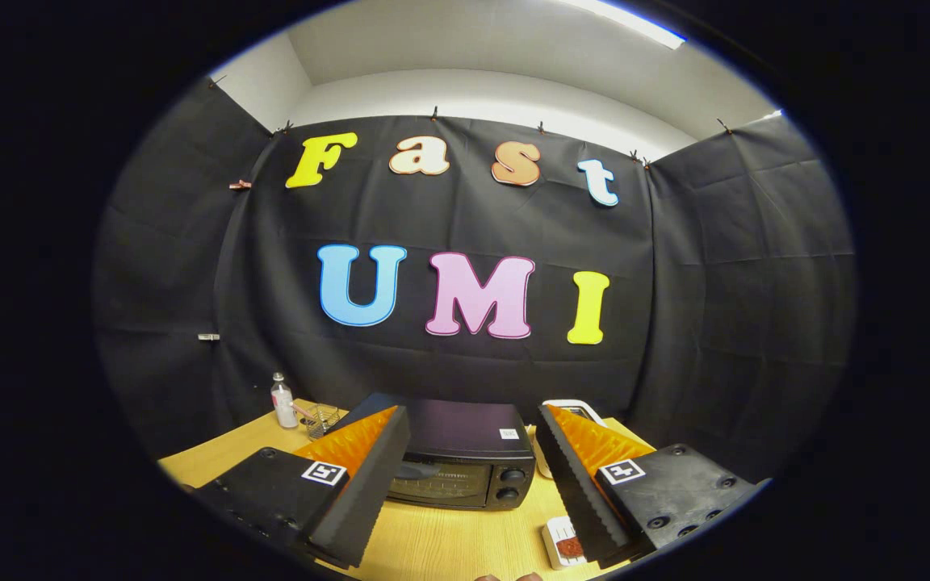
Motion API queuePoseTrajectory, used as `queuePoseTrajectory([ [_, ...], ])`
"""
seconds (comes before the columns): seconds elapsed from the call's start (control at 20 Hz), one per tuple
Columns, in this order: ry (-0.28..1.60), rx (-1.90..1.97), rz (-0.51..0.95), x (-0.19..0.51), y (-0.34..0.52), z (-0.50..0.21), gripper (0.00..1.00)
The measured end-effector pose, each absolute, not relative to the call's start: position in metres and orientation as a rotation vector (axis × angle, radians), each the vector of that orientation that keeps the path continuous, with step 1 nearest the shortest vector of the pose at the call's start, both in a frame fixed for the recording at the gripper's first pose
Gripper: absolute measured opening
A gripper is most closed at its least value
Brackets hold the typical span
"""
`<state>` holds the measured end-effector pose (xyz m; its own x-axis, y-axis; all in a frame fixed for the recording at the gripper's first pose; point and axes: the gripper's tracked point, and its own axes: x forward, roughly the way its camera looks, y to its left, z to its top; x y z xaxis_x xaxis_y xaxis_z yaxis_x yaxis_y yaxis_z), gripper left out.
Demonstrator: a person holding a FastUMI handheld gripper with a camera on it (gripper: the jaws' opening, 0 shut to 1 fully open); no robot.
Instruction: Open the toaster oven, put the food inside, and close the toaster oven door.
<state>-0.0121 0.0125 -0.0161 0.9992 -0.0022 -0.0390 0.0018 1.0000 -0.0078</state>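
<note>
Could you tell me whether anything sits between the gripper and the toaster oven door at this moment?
Nothing visible does. The open gripper frames the black toaster oven directly ahead, its glass door shut, with bare wooden table between. The white tray of reddish food lies by one finger, off that line.

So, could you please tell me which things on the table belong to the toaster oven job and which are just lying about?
For the job:
- toaster oven, door shut, beyond the fingers
- food tray near the right finger
- claw, open, holding nothing

Lying about:
- small bottle
- wire basket
- white object behind the oven
</note>
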Motion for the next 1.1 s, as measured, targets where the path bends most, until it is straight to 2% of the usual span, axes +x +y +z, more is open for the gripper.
queuePoseTrajectory([
  [0.7,0.135,0.016,0.000,0.004,0.028,-0.052,0.97],
  [1.1,0.192,0.047,0.012,0.070,0.072,-0.087,0.97],
])
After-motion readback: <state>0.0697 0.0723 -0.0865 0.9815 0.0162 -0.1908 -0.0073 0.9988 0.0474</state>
